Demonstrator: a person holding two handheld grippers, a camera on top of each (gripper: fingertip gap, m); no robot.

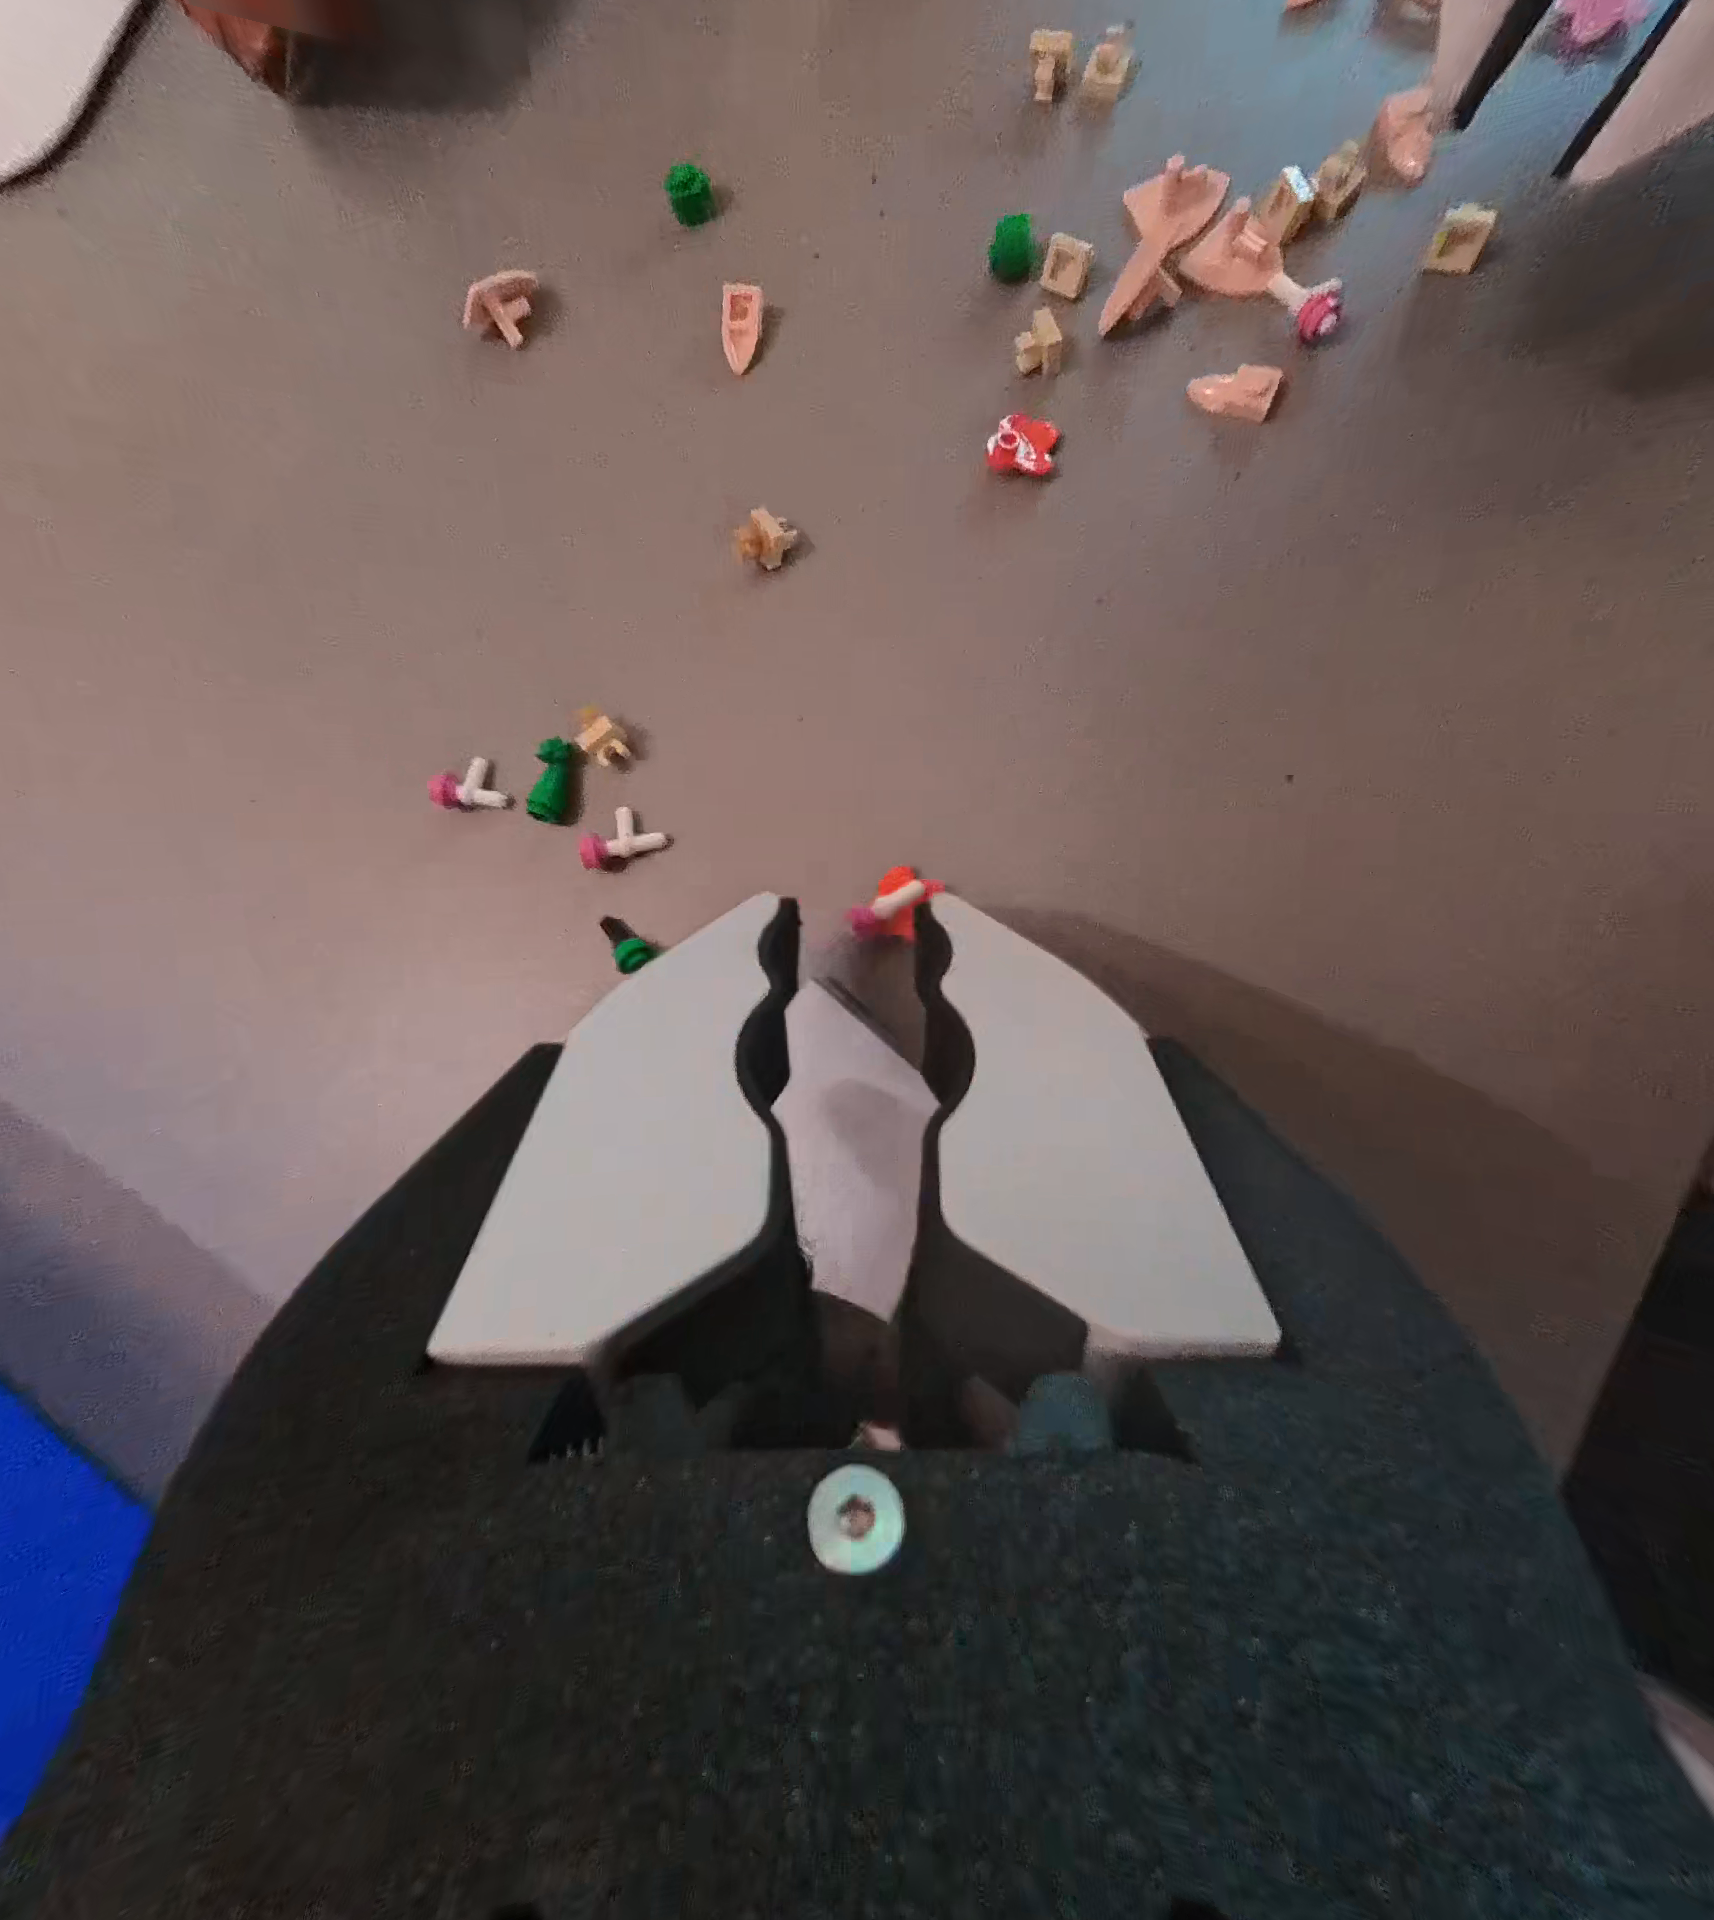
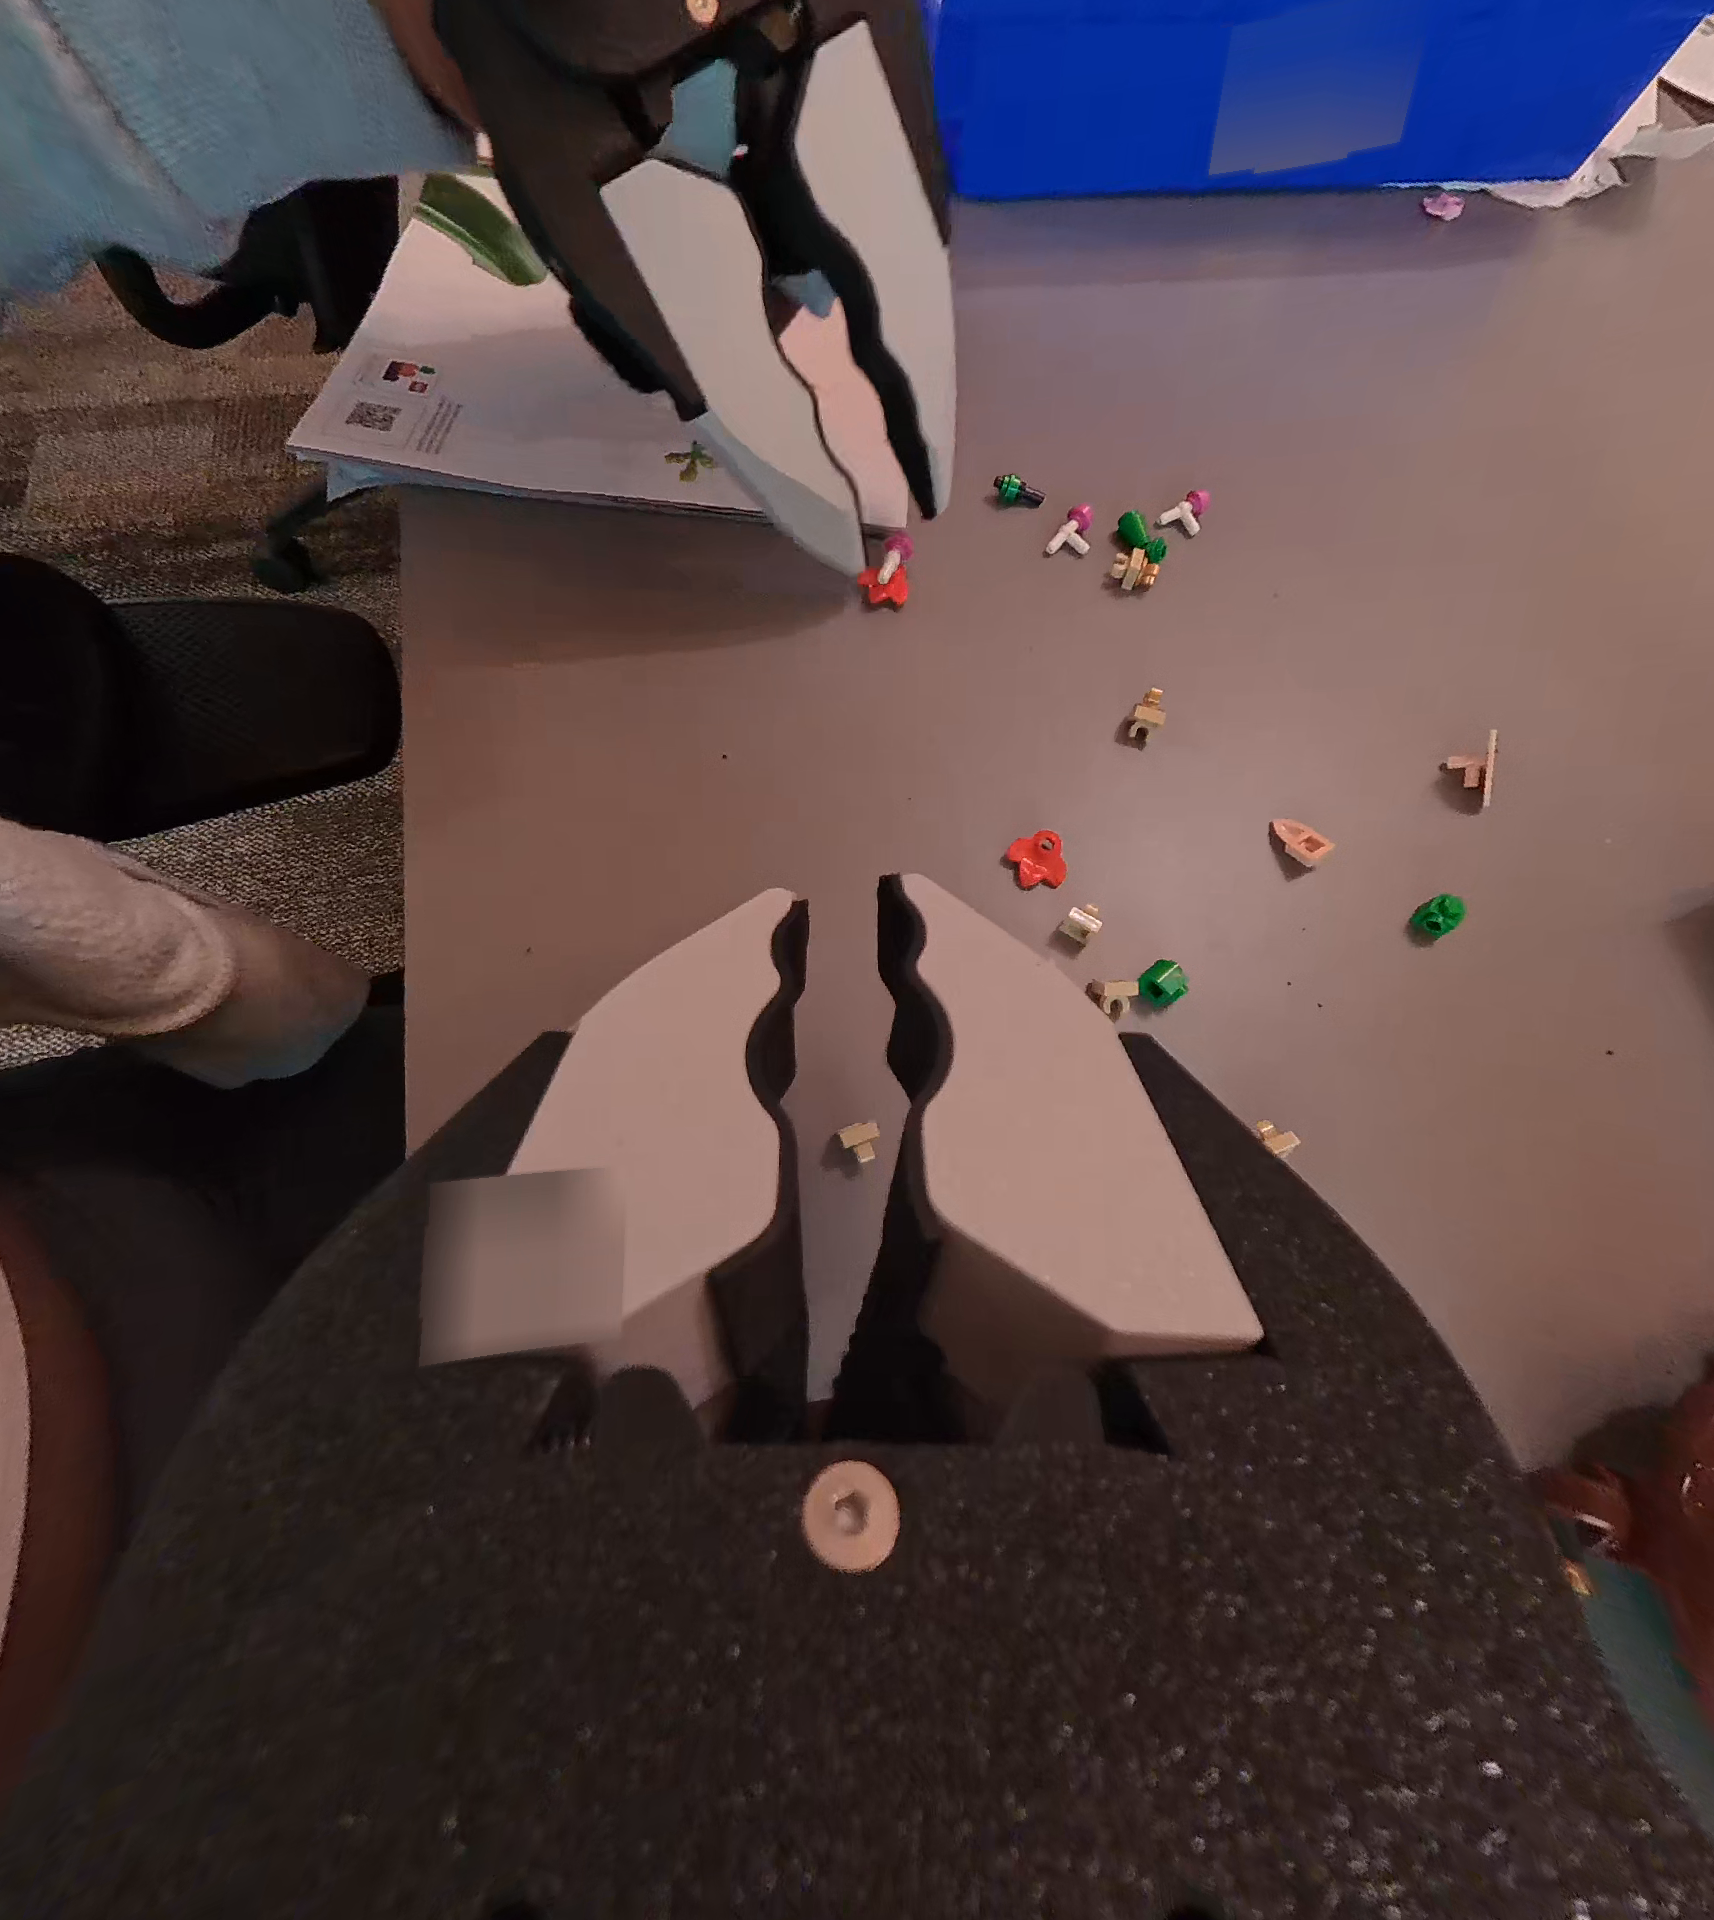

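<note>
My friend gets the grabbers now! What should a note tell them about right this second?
Left gripper: open, tips down at the table, right beside a red flower piece with a pink-and-white stem; not gripping it.
Right gripper: open, empty, over the table; a small tan piece lies under its fingers.
Nearby: two pink-and-white stems, a green cone, another red flower, and tan bits lie loose. Nothing is picked up.

My left tongs (image 1: pixel 858 914) low over the grey table (image 1: pixel 1248 727), red flower piece with white-and-pink peg (image 1: pixel 897 904) at their tips, small tan brick (image 2: pixel 858 1141) between my right tongs (image 2: pixel 842 904).
</note>
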